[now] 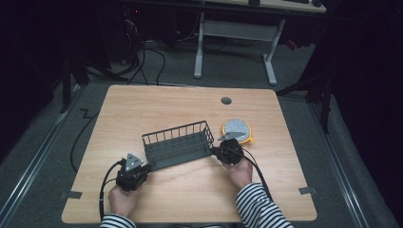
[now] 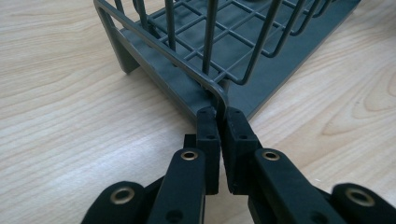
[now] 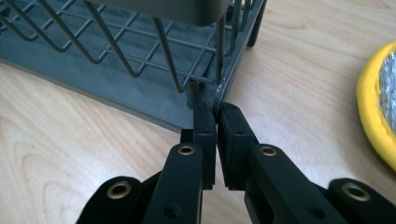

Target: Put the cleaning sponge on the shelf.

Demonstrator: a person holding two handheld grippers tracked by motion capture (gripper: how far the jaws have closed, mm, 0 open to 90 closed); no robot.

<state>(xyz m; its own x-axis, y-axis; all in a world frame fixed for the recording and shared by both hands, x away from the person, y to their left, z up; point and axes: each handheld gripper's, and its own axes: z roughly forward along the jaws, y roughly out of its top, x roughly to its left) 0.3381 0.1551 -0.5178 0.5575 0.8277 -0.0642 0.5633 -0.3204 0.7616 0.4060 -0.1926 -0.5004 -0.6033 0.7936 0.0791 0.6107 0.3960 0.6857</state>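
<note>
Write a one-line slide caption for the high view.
Both grippers, left and right, clamp opposite near corners of a grey wire basket beside a yellow-rimmed scouring pad.

A light wooden table (image 1: 142, 109) with a round grey cable port (image 1: 226, 100) near its far edge stands on grey carpet (image 1: 237, 71). Beyond it, a second desk rests on 2 white legs (image 1: 270, 61). Black cables (image 1: 147, 61) trail over the floor at far left. The surroundings lie dark.
</note>
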